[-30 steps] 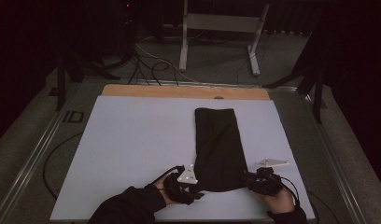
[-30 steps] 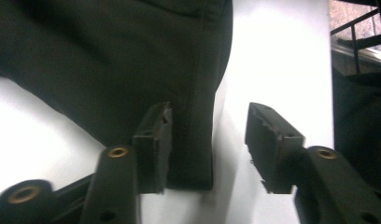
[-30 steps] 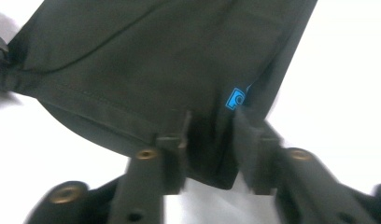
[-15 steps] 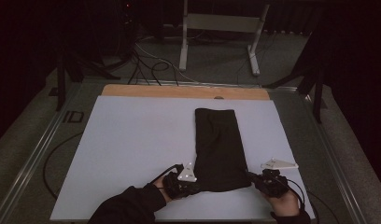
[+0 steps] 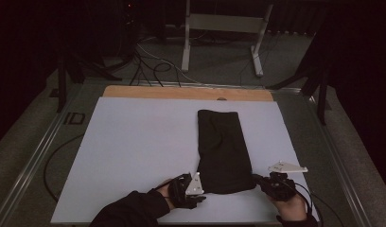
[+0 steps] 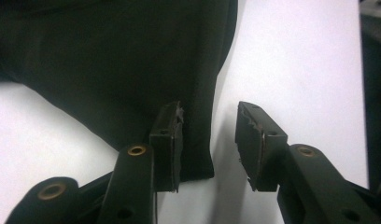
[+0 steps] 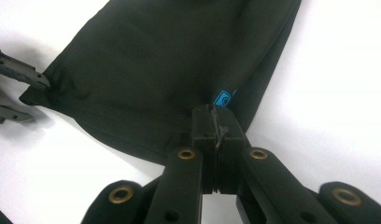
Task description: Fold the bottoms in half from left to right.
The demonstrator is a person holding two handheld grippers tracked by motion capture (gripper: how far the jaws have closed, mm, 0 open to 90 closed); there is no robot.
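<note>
High overview; gripper close-ups sharing black cloth (image 5: 224, 151)

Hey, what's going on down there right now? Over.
Right gripper shut on black cloth. Left gripper just reopened, cloth corner between jaws, unpinched. Nothing in the way.

Your left forearm comes in under a dark, loose long sleeve (image 5: 129, 210) that ends at the wrist. Each hand carries a black two-jaw tool. The left gripper (image 6: 208, 140) has flat, matte black link arms pinned with round brass-coloured rivets (image 6: 137, 150), and its thick rectangular pads (image 6: 258, 144) are worn and chipped along their inner edges. The right gripper (image 7: 217, 140) is built the same way, with brass rivets (image 7: 186, 154) at each link and smaller dark screw holes lower down. In the high view, each gripper bears a pale grey three-cornered plate (image 5: 288, 167) on top, and a thin black cable (image 5: 308, 197) trails from your right one.
</note>
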